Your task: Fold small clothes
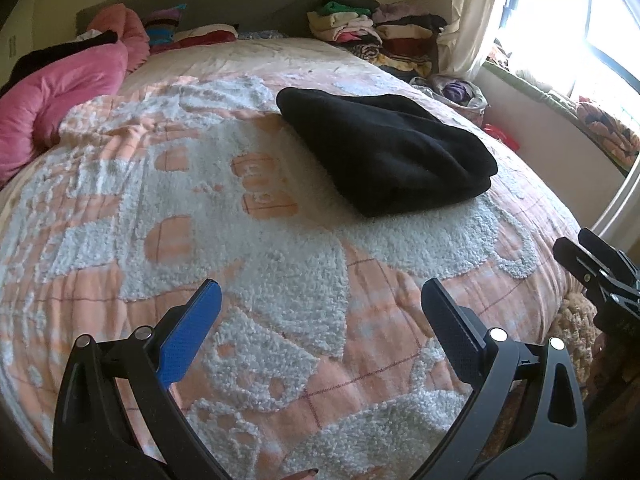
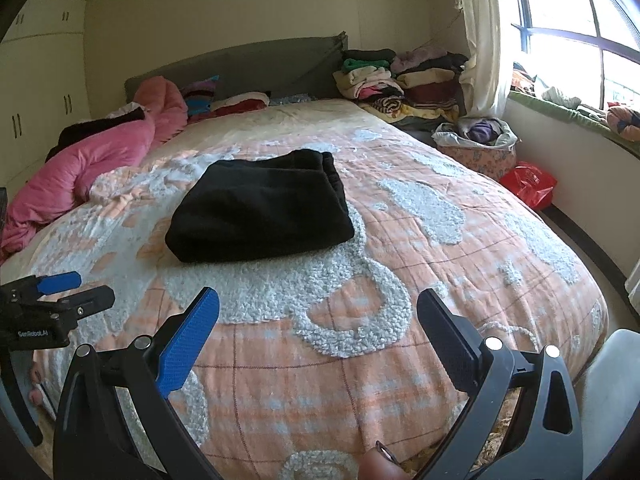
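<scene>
A black garment (image 1: 388, 152) (image 2: 264, 208) lies folded into a thick rectangle on the orange and white bedspread (image 1: 256, 264) (image 2: 400, 248), in the middle of the bed. My left gripper (image 1: 320, 296) hovers open over the near part of the bed, well short of the garment, with nothing between its fingers. My right gripper (image 2: 318, 304) is open too, also nearer than the garment and empty. The left gripper shows at the left edge of the right wrist view (image 2: 68, 288); the right gripper shows at the right edge of the left wrist view (image 1: 600, 268).
A pink quilt (image 1: 60, 92) (image 2: 100, 156) lies bunched at the bed's left. Stacks of folded clothes (image 1: 376, 32) (image 2: 400, 80) stand at the head, right side. A basket (image 2: 480, 148) and a red bag (image 2: 528, 184) sit on the floor by the window wall.
</scene>
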`<action>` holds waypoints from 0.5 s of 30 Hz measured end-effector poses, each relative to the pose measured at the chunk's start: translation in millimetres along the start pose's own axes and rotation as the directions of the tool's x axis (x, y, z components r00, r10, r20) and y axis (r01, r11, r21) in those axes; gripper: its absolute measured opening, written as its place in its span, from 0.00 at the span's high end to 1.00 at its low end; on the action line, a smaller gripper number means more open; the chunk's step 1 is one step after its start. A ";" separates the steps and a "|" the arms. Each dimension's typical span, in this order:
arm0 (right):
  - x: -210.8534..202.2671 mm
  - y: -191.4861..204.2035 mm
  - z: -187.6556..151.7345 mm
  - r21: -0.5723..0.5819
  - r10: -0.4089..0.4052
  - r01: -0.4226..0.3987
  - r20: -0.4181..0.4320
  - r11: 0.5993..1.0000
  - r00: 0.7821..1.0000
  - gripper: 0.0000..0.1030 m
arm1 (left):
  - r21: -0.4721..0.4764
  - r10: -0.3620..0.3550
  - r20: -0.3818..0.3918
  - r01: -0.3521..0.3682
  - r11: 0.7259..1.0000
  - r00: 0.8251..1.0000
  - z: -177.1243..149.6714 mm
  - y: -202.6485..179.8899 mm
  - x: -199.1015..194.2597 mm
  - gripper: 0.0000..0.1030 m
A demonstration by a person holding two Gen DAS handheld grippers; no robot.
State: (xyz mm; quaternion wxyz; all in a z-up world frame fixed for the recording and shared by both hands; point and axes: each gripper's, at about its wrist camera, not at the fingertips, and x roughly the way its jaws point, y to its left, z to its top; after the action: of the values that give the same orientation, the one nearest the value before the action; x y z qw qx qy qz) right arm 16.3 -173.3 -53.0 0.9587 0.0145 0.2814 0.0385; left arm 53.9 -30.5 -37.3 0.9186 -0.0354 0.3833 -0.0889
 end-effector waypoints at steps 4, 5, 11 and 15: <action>2.2 2.6 -1.2 -0.009 -0.001 0.001 -0.008 1.000 1.000 0.04 | 0.001 -0.005 -0.004 0.005 1.000 1.000 -1.0 0.7 0.9 0.09; 2.5 3.0 -1.0 -0.009 -0.004 0.004 -0.008 1.000 1.000 0.04 | -0.002 -0.005 -0.005 0.005 1.000 1.000 -1.1 1.7 1.0 0.09; 4.5 2.3 -2.1 -0.003 -0.005 0.005 -0.015 1.000 1.000 0.04 | -0.010 0.001 -0.002 -0.001 1.000 1.000 -0.3 3.8 -0.5 0.09; 6.3 2.9 -2.5 -0.002 -0.005 0.005 -0.020 1.000 1.000 0.04 | -0.012 0.000 -0.004 0.000 1.000 1.000 0.2 4.6 -0.8 0.09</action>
State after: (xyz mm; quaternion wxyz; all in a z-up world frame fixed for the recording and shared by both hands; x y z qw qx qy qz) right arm 20.1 -169.9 -58.3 0.9559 0.0123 0.2911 0.0365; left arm 54.1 -25.9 -37.3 0.9177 -0.0405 0.3856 -0.0866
